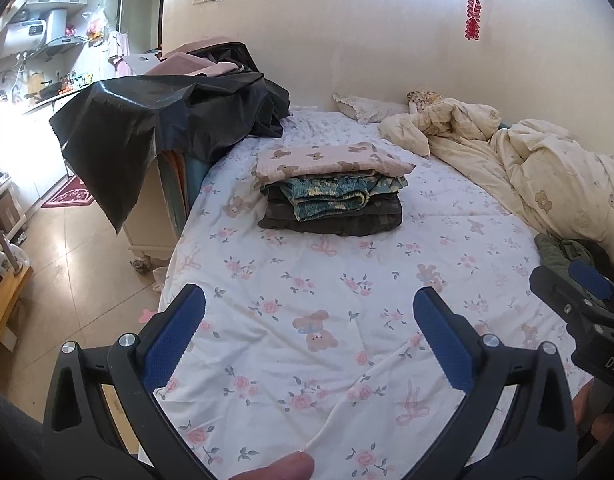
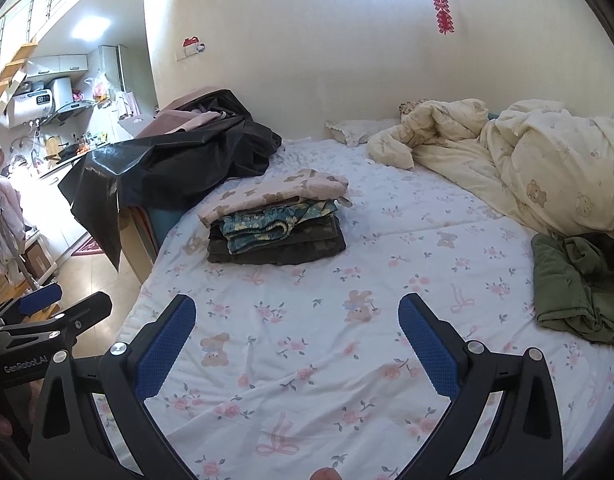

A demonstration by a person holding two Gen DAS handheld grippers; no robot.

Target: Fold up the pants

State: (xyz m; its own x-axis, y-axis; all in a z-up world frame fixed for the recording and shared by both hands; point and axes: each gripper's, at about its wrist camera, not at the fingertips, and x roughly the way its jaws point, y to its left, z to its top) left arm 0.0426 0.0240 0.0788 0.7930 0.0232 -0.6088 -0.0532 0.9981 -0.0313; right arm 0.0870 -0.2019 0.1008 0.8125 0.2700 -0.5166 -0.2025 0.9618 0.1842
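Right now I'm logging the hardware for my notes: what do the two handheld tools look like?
Both match: the left tool and right tool have black plastic frames with triangular cutouts, silver round bolts, and two fingers faced with blue textured pads. White lettering shows on the bodies: "GenRobot.AI" on the left one, "DAS" partly visible on the right. No cables visible.

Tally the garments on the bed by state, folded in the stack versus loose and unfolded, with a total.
Folded in the stack: 3 (bear-print piece on top, teal patterned piece in the middle, dark camouflage piece at the bottom)
Loose, unfolded: 1 (olive-green garment at the bed's right side)
Total: 4
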